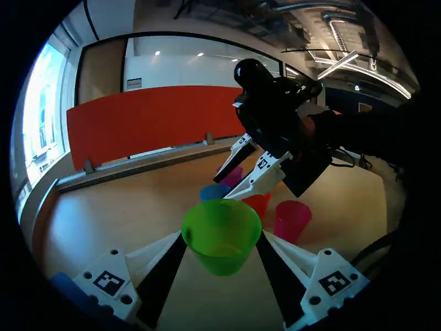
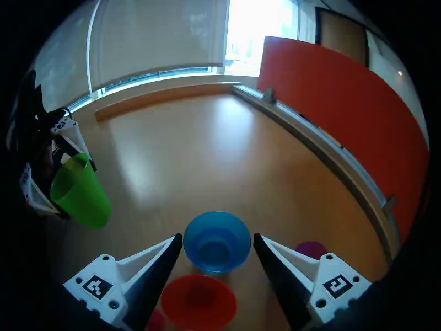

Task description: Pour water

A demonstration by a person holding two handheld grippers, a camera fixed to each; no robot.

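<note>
**Near field.** The left gripper pinches the green cup, one finger pressed on each side wall. The cup hangs clear of the table. Its contents cannot be confirmed.

**Mid field.** In the left gripper view, the pink cup stands at 2 o'clock of the green cup, the red cup at 1 o'clock, and the blue cup at 12 o'clock. The purple cup is just behind. The right gripper straddles the blue cup, but whether its fingers press on it cannot be told.

**Procedure (judged).** Bring the green rim over the blue cup's mouth. Tilt slowly. Avoid the red cup just beside the blue cup.

**Clearance.** In the right gripper view, bare table runs from 10 to 12 o'clock as far as the ledge. The orange panel bounds the 2 o'clock side.
</note>
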